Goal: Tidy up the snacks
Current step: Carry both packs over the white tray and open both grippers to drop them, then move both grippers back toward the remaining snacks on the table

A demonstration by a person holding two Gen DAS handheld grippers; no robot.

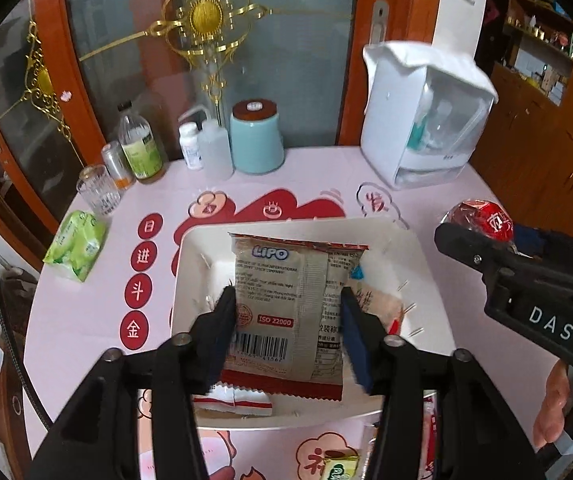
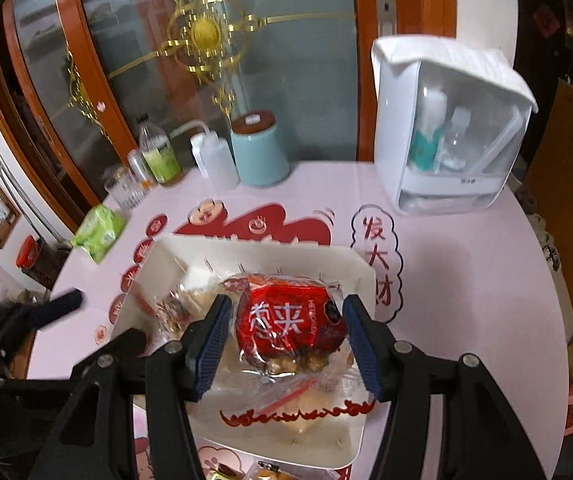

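Pink cloth with red festive print covers the round worktop (image 1: 86, 312), and a white tray (image 1: 190, 248) sits at its middle in front of a glass door. The left claw (image 1: 286, 300) is clamped on a Lipo biscuit packet (image 1: 282, 304), held over the tray with its long axis running away from the camera. The right claw (image 2: 286, 316) is clamped on a red-wrapped snack (image 2: 290, 320), likewise above the tray, where clear-wrapped snacks (image 2: 182, 304) already lie. Both packets hang directly over the tray floor, so the coming move is probably straight down; which one is lower I cannot tell. More snacks (image 1: 340, 468) wait on the near edge.
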